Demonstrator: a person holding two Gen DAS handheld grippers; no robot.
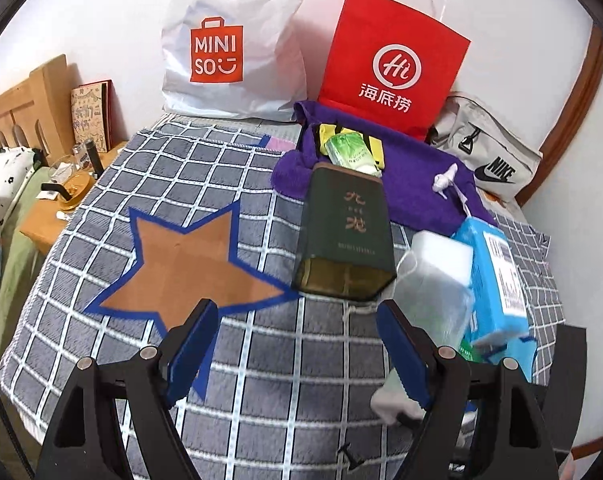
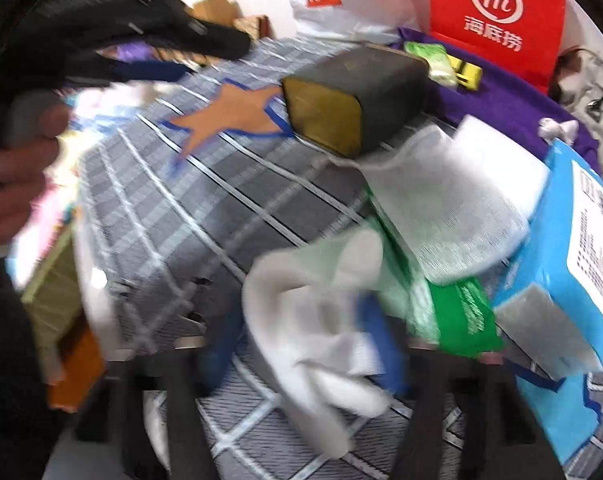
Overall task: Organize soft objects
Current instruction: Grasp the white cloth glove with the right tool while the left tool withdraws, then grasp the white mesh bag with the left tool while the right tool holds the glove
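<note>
My left gripper (image 1: 295, 320) is open and empty above the grey checked cloth (image 1: 141, 168), just in front of the brown star patch (image 1: 189, 264). A dark green tin (image 1: 345, 236) lies on its side beyond it. To the right sit a white mesh pouch (image 1: 433, 292), a white sponge (image 1: 441, 252) and a blue tissue pack (image 1: 497, 280). In the blurred right wrist view, my right gripper (image 2: 301, 340) has a white cloth (image 2: 321, 320) between its blue fingers (image 2: 381, 344). The pouch (image 2: 441, 216), tissue pack (image 2: 573, 248) and a green packet (image 2: 461, 316) lie beyond it.
A purple towel (image 1: 413, 184) with a green wipes pack (image 1: 349, 152) lies at the back. A white Miniso bag (image 1: 229, 48), a red paper bag (image 1: 389, 68) and a Nike bag (image 1: 489, 156) stand by the wall. A wooden nightstand (image 1: 49, 220) is left of the cloth.
</note>
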